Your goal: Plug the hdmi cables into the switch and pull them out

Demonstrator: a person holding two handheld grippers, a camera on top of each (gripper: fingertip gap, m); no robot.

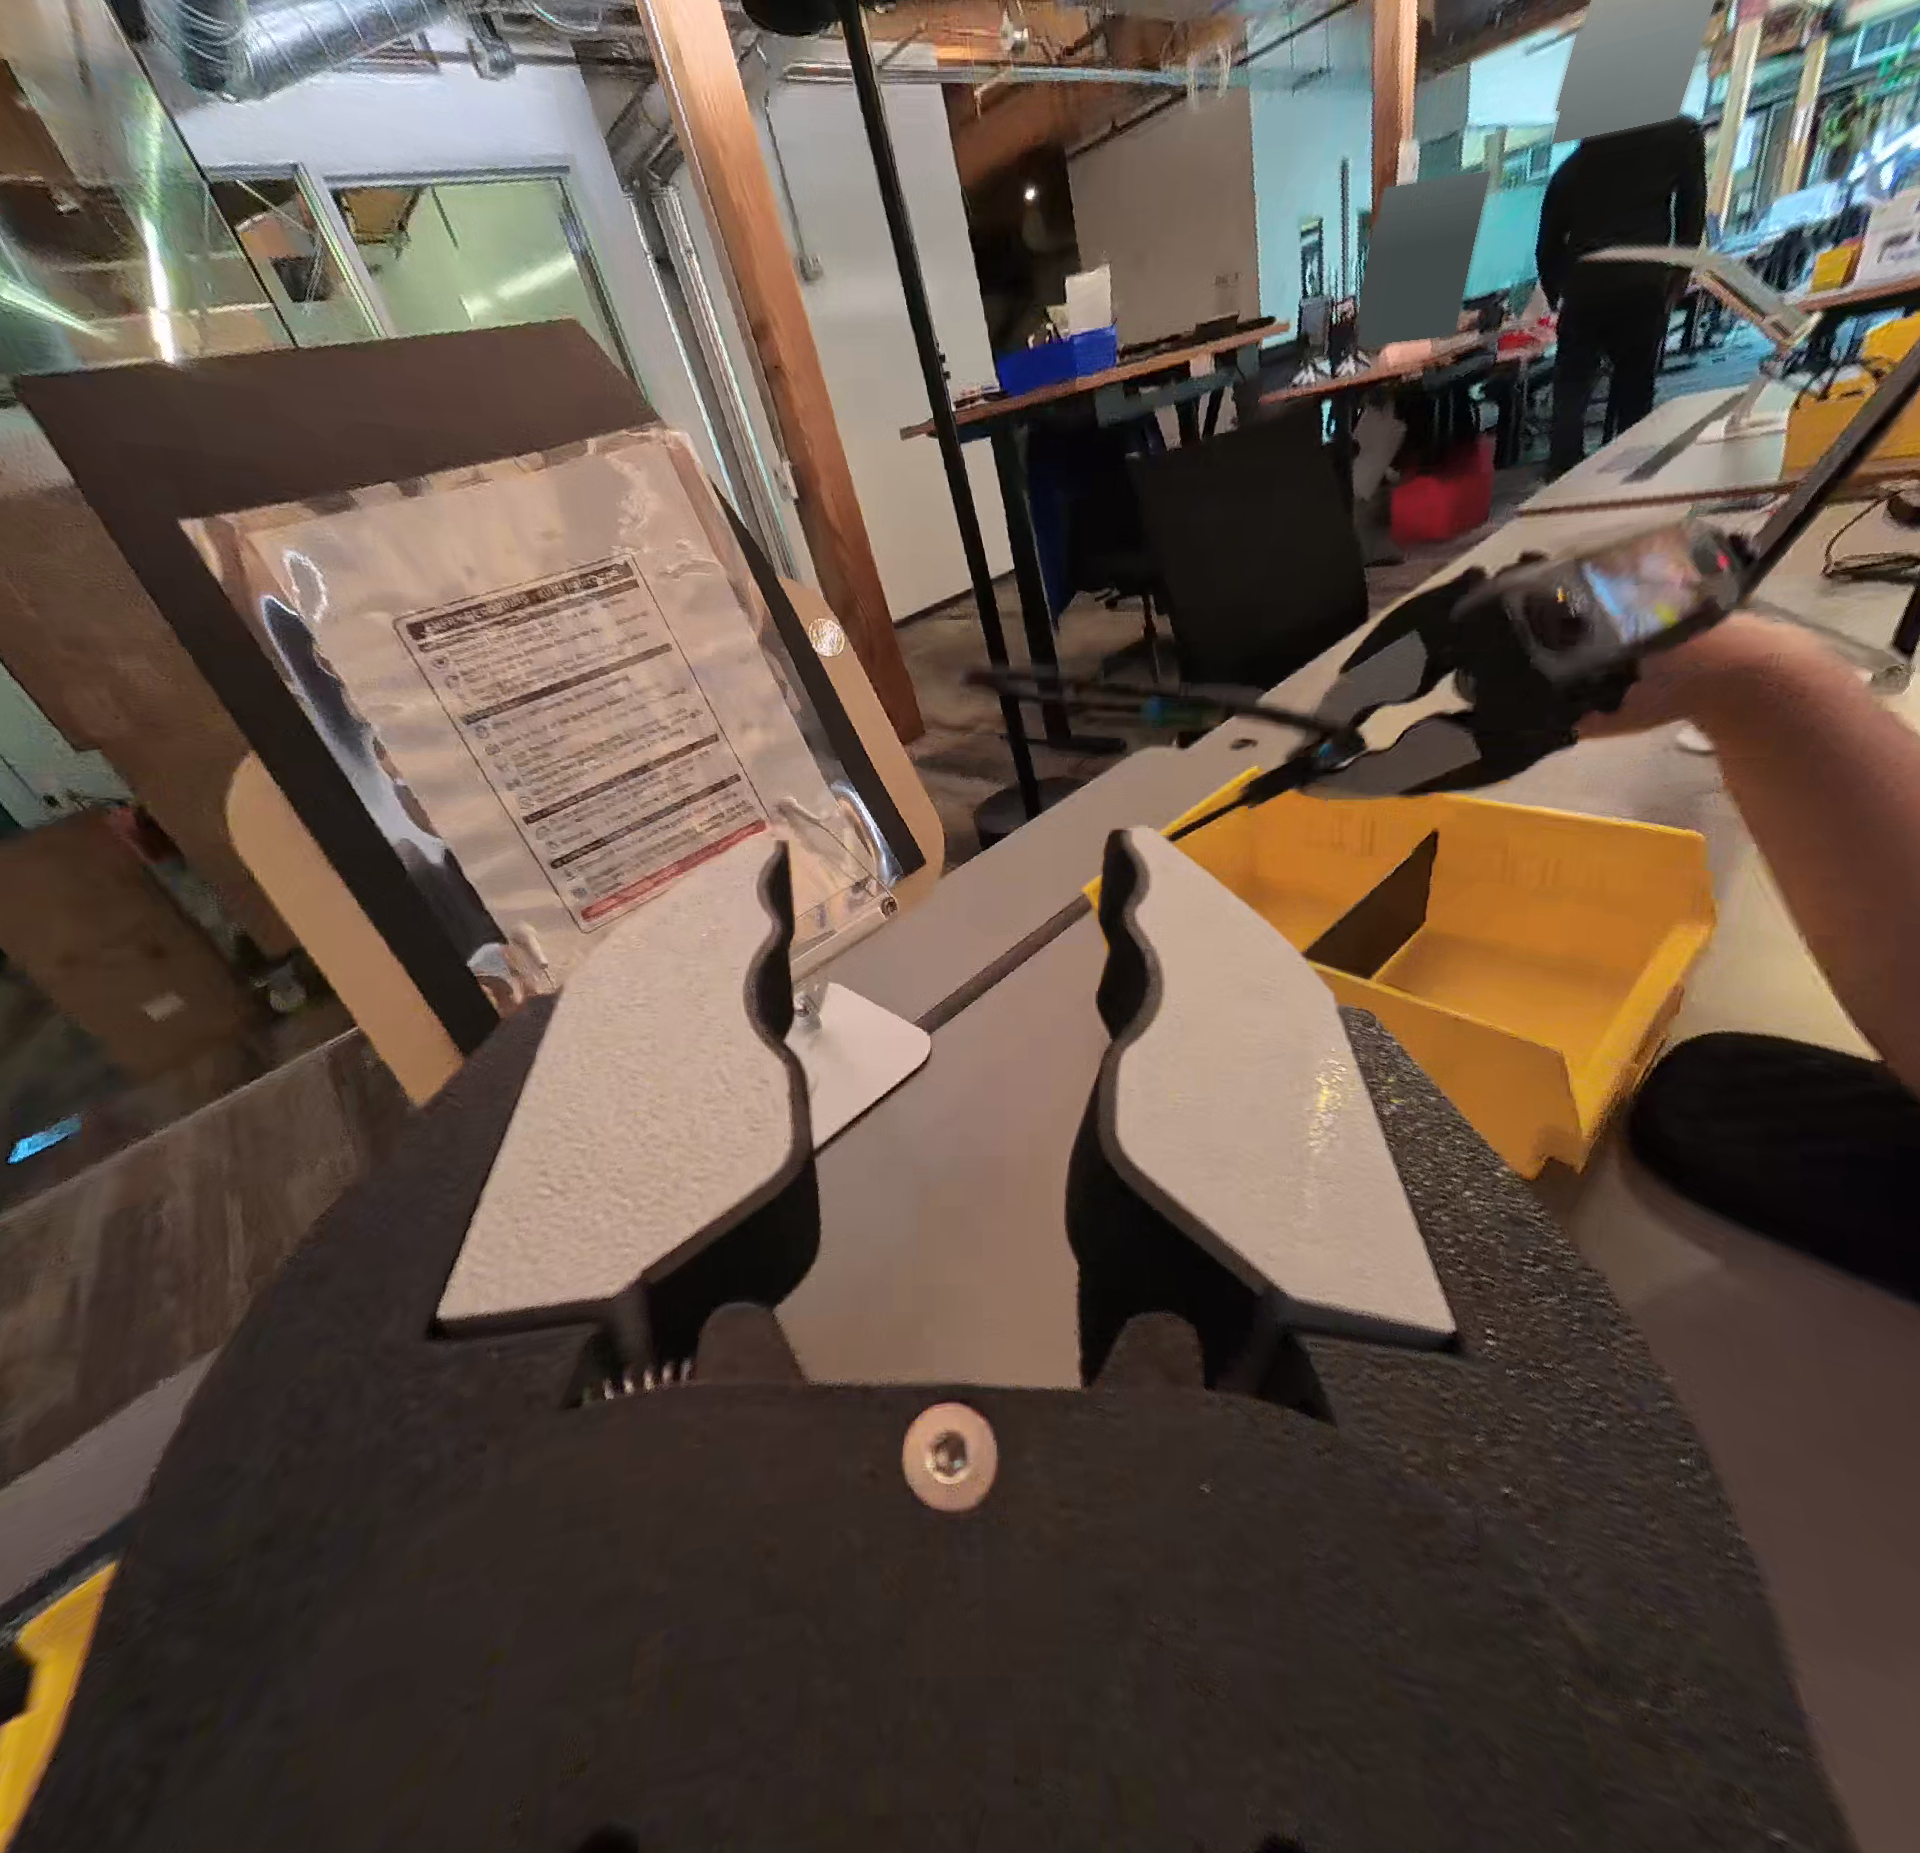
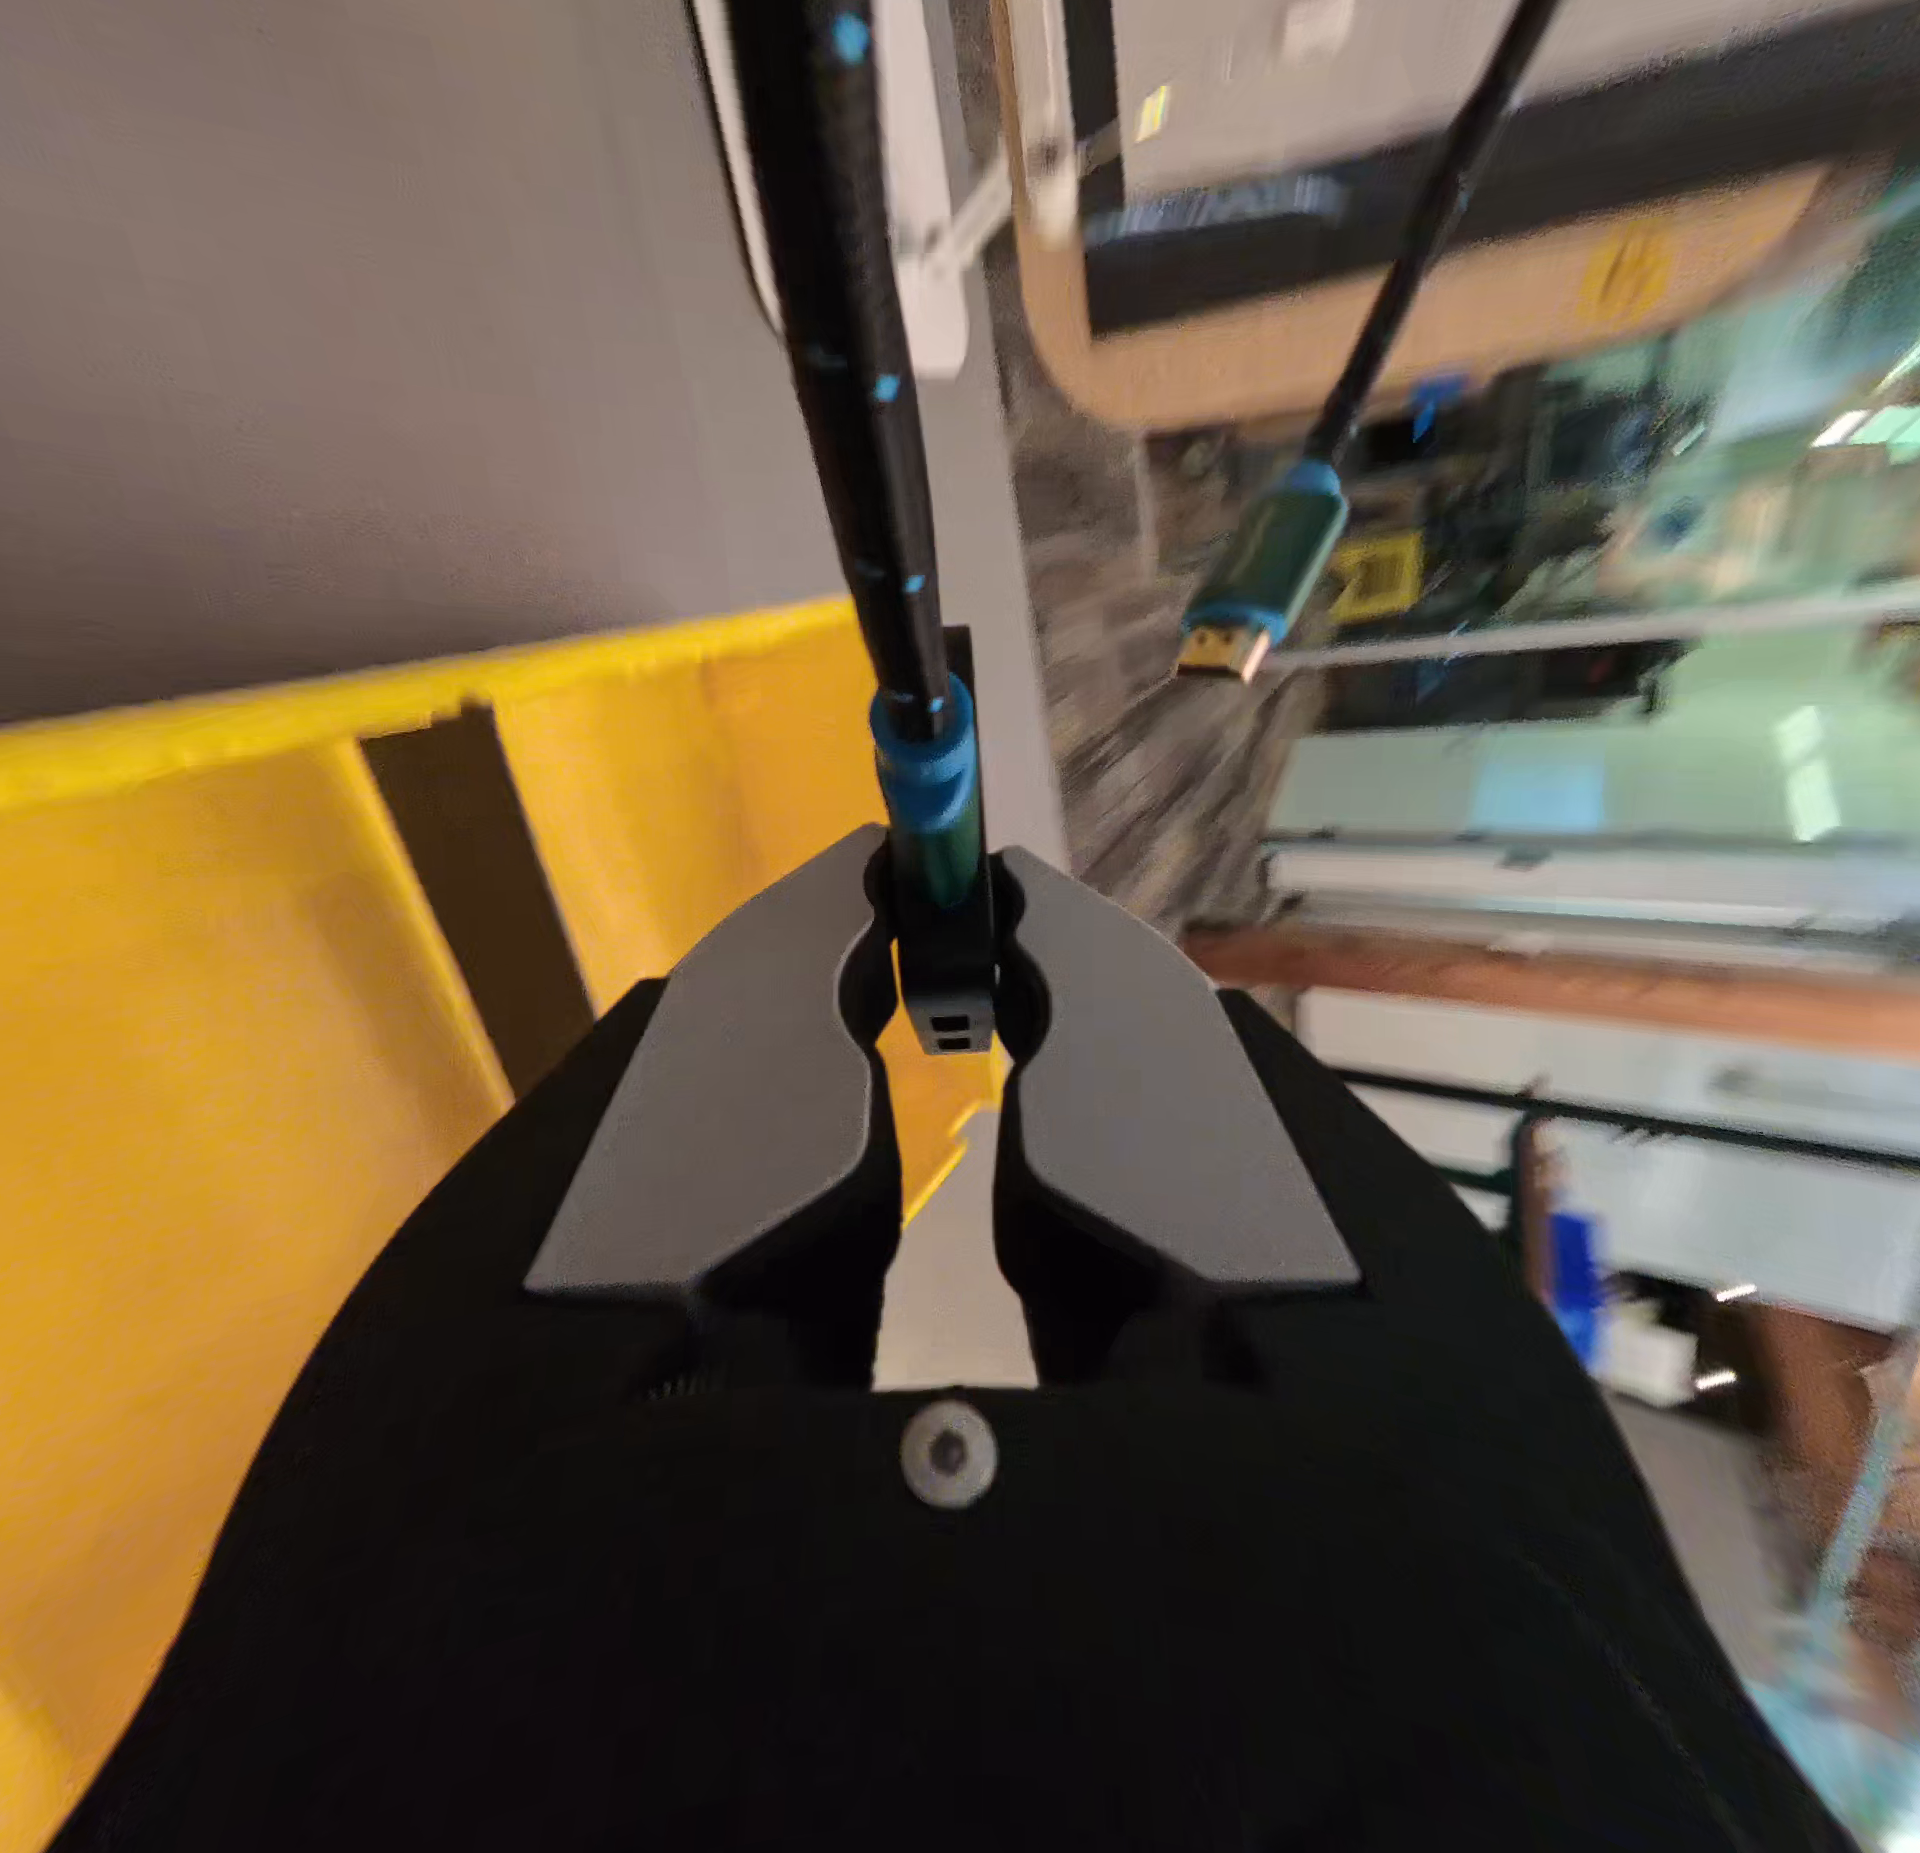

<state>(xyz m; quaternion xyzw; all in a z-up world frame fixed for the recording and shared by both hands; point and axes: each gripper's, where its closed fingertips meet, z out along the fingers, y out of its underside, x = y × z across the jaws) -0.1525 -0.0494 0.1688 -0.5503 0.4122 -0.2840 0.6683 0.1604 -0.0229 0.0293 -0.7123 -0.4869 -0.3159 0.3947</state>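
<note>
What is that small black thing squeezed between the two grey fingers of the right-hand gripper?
In the right wrist view, the right gripper is clamped on a small black box, apparently the switch, with a blue-collared cable plugged into its far end.

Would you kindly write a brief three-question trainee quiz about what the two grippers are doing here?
1. True or false: the left gripper is open and holds nothing.
2. What does the right gripper clamp? A) the yellow bin B) a small black switch with a braided cable plugged in C) a pen
3. In the right wrist view, where is the loose HDMI plug?

Key: 1 true; 2 B; 3 dangling in the air on its cable, to the right of the held one.
</note>
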